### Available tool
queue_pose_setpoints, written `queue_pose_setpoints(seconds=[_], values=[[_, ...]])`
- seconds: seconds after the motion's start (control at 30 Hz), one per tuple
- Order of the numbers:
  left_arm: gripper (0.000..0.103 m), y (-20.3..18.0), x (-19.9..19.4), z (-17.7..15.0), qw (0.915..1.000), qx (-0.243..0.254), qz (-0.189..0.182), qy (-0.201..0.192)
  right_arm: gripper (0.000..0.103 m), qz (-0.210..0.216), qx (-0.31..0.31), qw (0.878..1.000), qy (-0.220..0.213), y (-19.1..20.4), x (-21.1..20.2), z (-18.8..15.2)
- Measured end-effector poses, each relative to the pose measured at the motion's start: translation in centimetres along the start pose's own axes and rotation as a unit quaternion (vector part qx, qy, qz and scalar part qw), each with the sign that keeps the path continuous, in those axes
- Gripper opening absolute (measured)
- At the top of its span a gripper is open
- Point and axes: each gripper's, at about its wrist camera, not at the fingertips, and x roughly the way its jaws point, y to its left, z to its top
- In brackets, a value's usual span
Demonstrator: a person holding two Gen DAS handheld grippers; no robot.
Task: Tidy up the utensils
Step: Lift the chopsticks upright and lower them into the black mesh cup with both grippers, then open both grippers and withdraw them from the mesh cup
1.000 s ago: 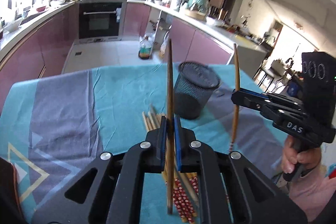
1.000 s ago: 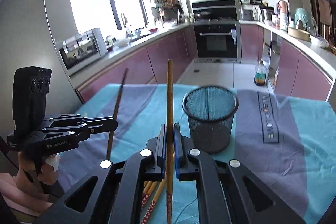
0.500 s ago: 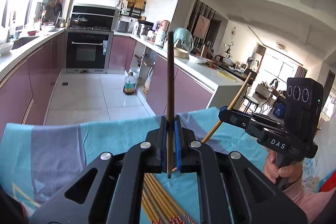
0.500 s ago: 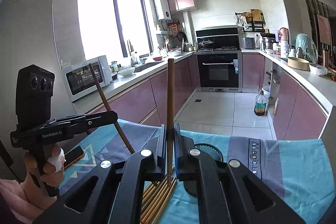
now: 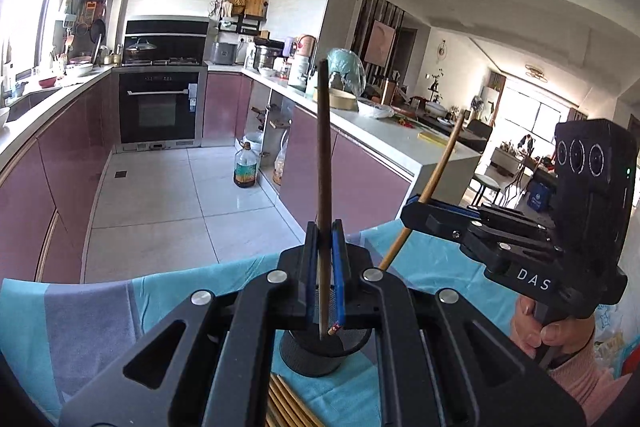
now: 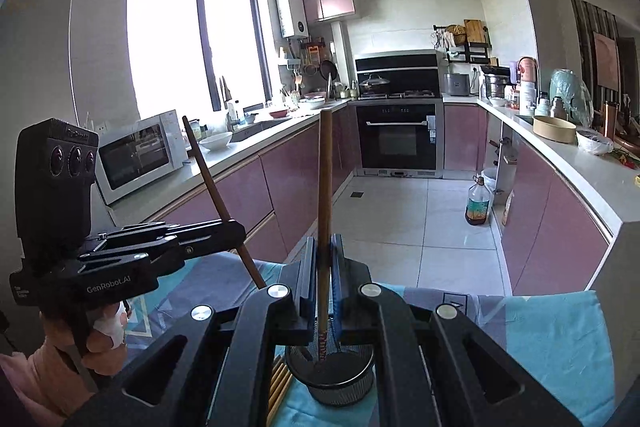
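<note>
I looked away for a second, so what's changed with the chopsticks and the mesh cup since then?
Both grippers lifted their chopsticks up off the table and over the mesh cup. The left gripper keeps its dark chopstick; the right gripper keeps its lighter chopstick. Both tips now hang at the cup's mouth. The cup and spare chopsticks stayed put.

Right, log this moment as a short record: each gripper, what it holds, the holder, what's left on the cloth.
left gripper: shut on dark chopstick, upright
right gripper: shut on lighter chopstick, upright
mesh cup: upright on blue tablecloth; both chopstick lower tips at its open mouth
loose chopsticks: lying on the cloth beside the cup
</note>
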Motion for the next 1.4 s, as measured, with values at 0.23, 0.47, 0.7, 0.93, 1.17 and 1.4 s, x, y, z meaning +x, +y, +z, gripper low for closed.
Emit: queue_pose_setpoints(seconds=[0.23,0.47,0.7,0.93,1.17,1.4], values=[[0.007,0.7,4.9,-2.5,0.9977,-0.002,0.003,0.067,0.005,0.006,0.005,0.997,0.076,-0.6,3.9,-1.3],[0.008,2.6,7.9,-4.7,0.996,-0.006,0.009,0.089,0.006,-0.001,0.003,0.991,0.137,-0.6,6.8,-2.2],[0.008,3.6,9.7,-4.8,0.9952,-0.006,0.024,0.095,0.007,-0.011,0.017,0.989,0.144,-1.0,8.2,-2.3],[0.011,4.3,9.9,-5.1,0.9948,-0.012,0.036,0.094,0.019,-0.016,0.039,0.992,0.122,-1.4,8.3,-2.2],[0.024,4.7,7.2,-6.0,0.9963,-0.018,0.059,0.06,0.027,-0.01,0.051,0.994,0.098,-1.4,7.0,-2.8],[0.04,5.4,2.6,-6.9,0.9954,-0.017,0.093,0.011,0.032,0.009,0.045,0.997,0.059,0.1,3.8,-3.2]])
